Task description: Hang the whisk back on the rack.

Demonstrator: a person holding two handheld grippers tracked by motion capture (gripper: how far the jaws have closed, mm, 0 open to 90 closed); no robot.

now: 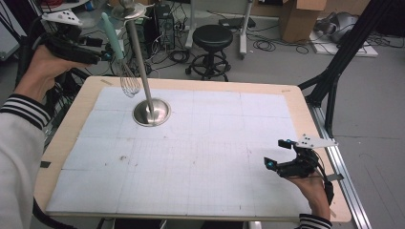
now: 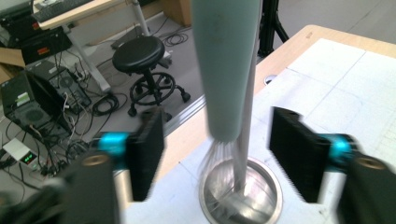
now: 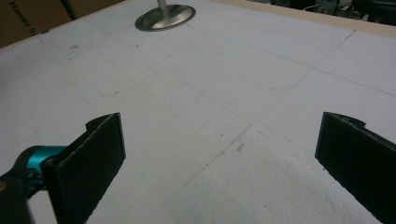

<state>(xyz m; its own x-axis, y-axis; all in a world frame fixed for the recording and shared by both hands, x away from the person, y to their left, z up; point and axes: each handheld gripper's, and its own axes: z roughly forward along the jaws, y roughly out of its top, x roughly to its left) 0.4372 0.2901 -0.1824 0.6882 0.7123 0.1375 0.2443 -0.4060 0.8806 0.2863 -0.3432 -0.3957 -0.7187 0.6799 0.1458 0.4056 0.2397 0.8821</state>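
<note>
A cluttered workshop lies behind your table: a black round stool (image 1: 212,37), cardboard boxes and loose cables on the grey floor. In front of you sits the pale wooden table (image 1: 310,119), covered by a white gridded mat (image 1: 200,157).

Toward the far left of the mat stands the polished steel hanging stand (image 1: 151,112), a round dished base with a thin upright pole and arms at the top. The whisk with the mint-green handle and silver wire loops (image 1: 125,76) hangs beside that pole, handle up and wires down, clear of the mat. It appears to hang from the top of the stand, though the hook itself is too small to make out. If so, the hanging looks done, and what is left is for you to draw your left hand away without knocking the whisk.

Your left gripper (image 1: 102,55) is raised at the handle's level. In the left gripper view (image 2: 215,154) the green handle (image 2: 226,70) stands between the two black pads (image 2: 145,154), with a clear gap on each side: the jaws are parted and nothing is pinched.

Your right gripper (image 1: 277,153) rests low over the near right part of the mat, well apart from the stand. Seen in the right gripper view (image 3: 219,158), its jaws stand wide with bare mat between them.
</note>
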